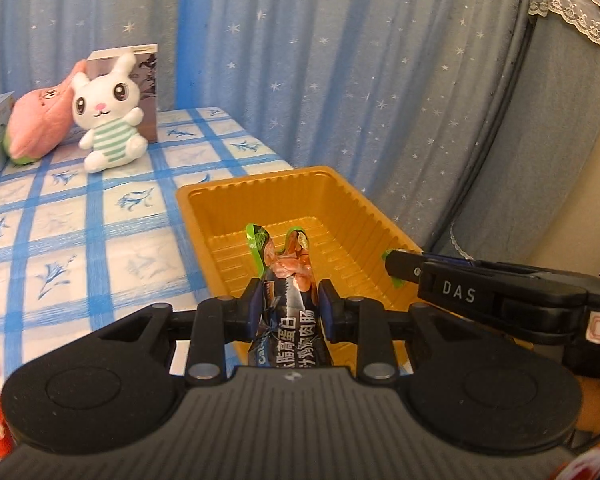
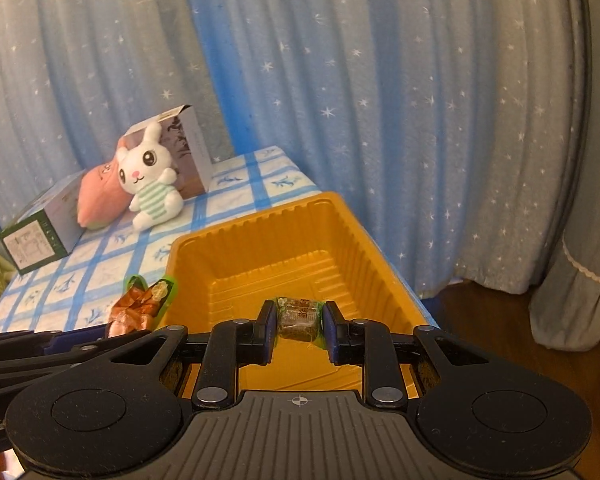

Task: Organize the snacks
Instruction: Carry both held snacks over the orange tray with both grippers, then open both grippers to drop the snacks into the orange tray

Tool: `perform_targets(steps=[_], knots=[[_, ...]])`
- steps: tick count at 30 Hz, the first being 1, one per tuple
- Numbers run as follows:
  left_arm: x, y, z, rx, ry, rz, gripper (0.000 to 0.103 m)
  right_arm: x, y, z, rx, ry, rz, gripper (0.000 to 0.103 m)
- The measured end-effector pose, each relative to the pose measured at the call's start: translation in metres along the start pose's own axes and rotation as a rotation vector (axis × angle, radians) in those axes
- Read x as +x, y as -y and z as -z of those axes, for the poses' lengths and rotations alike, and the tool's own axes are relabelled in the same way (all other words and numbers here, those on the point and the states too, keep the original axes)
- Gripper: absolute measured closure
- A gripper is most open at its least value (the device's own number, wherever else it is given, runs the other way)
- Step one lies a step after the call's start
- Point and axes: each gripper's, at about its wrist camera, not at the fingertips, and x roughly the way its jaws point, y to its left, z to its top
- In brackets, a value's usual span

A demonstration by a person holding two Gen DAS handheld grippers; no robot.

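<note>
Orange, ribbed plastic formed the rectangular tray (image 2: 356,240) at the near corner of the blue-and-white checked tablecloth (image 1: 80,220). The left gripper (image 1: 290,304) was clamped on a long dark sausage packet with green-edged ends (image 1: 288,292), held above the tray's near left part. The right gripper (image 2: 298,326) was closed on a small brown, clear-wrapped snack with green edges (image 2: 298,318), held over the tray's near end.

Both snacks were judged ready for release. The job would be done best if each were lowered close to the tray floor before the jaws were parted, and laid side by side so that neither landed on the other. The two grippers were near each other, so one release at a time was advised. The long packet could catch on the near rim if kept tilted.

A white plush rabbit in a green-striped top (image 1: 108,116), a pink plush toy (image 1: 40,124) and two cardboard boxes (image 2: 40,232) were seen well apart at the far end, obstructing nothing. Blue star-patterned curtains (image 1: 340,60) hung behind.
</note>
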Motion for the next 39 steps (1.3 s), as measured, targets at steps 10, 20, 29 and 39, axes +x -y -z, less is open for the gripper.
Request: perform_targets(steps=[10,20,29,39], knots=[[-0.009,-0.019,0.009,-0.037,-0.003,-0.052,0.077,0.005,0.006,0.000,0.031,-0.011,-0.009,0.078],[-0.021,-0.027,0.015,-0.058,-0.004,-0.073,0.077,0.012,0.001,0.000,0.039,-0.024,-0.019,0.077],[-0.041,-0.031,0.021,-0.063,-0.016,-0.107,0.072,-0.002,0.005,-0.004,0.095,0.007,-0.032,0.024],[-0.095,-0.039,0.032,-0.081,0.012,-0.157,0.058,-0.050,-0.028,0.006,0.016,-0.015,-0.005,0.024]])
